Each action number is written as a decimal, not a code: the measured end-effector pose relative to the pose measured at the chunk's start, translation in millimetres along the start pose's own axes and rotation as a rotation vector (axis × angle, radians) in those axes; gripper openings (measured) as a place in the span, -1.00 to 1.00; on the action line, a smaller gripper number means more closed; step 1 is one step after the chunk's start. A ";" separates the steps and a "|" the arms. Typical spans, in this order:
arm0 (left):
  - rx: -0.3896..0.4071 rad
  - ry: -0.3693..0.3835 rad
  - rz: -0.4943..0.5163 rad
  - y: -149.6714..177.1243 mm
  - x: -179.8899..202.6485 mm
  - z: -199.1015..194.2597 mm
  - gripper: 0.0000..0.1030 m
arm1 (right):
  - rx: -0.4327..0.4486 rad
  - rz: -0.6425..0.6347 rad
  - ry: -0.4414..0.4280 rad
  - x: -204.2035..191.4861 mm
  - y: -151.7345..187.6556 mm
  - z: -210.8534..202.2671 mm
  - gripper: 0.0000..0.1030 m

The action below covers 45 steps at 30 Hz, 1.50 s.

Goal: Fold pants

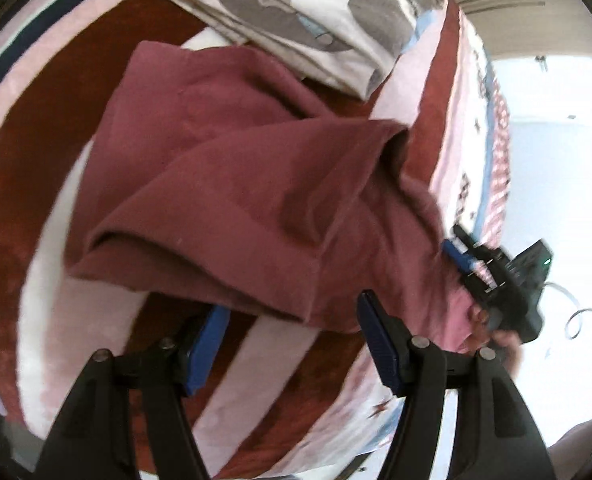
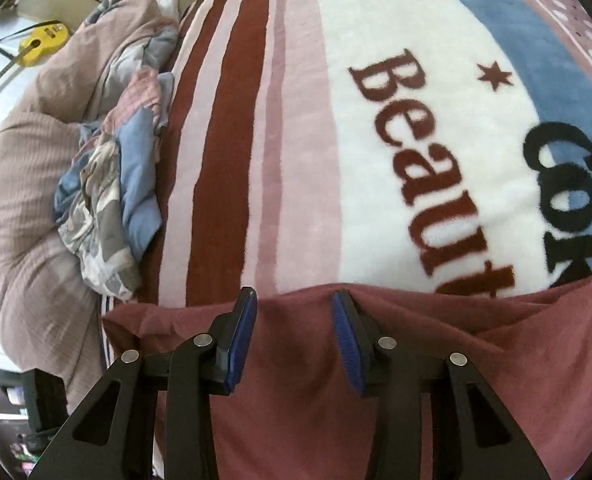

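- We see one pair of maroon pants [image 1: 231, 184], loosely folded on the one striped blanket [image 1: 55, 184].
- Our left gripper [image 1: 291, 340] stands spread and empty at their near hem.
- Our right gripper [image 2: 293, 340] hovers above them, gaping, holding nothing.
- One yellow guitar [image 2: 41, 42] lies far left.

A striped fleece blanket [image 2: 296, 160] lettered "Beaut" covers the bed; a rumpled patterned duvet [image 2: 107, 184] lies beside it, a yellow guitar [image 2: 41, 42] on the floor beyond.

pants [image 1: 223, 184] | maroon, soft knit | loosely folded, rumpled, layers overlapping | lying on striped blanket [image 1: 35, 208] beside patterned bedding [image 1: 316, 20]
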<state>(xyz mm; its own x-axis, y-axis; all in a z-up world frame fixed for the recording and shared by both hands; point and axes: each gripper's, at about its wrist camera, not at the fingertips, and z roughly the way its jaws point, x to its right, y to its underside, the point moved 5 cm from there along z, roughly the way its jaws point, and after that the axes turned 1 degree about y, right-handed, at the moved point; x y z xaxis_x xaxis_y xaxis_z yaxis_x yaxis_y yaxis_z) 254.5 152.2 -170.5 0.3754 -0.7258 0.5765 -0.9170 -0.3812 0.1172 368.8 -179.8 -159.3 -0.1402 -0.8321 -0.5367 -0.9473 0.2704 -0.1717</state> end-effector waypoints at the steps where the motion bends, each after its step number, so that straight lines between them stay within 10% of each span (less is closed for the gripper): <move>1: 0.003 0.005 -0.002 -2.0 -0.1 -0.1 0.19 | -0.004 -0.001 -0.001 -1.1 0.2 1.0 -0.31; 6: 0.008 -0.009 -0.045 -13.1 -3.1 6.5 -0.71 | -0.036 -0.008 0.000 -10.5 6.3 7.3 -0.31; 12: 0.103 0.051 -0.074 -26.0 -6.9 -22.0 -0.87 | -0.038 -0.004 0.003 -11.7 4.7 1.3 -0.31; 19: 0.339 0.036 -0.190 -52.9 -38.5 -72.6 -0.85 | -0.031 -0.022 0.016 -21.1 -1.9 -5.9 -0.31; 25: 0.404 -0.001 -0.182 -71.9 -52.3 -91.2 0.08 | -0.039 -0.042 0.031 -29.2 -1.8 -3.2 -0.31; 32: 0.283 0.092 -0.042 -52.1 -28.4 -84.0 0.18 | -0.061 -0.052 0.040 -34.8 6.0 -6.2 -0.31; 45: 0.071 -0.016 0.223 -30.6 69.4 -10.1 0.18 | -0.061 -0.020 0.115 -7.4 29.8 -48.1 -0.07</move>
<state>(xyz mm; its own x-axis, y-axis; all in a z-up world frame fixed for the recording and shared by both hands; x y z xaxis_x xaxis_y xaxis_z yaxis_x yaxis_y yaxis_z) 307.3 119.3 -125.9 0.1669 -0.8055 0.5687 -0.9660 -0.2491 -0.0694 327.8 -188.9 -120.7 -0.1502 -0.8879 -0.4348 -0.9655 0.2263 -0.1287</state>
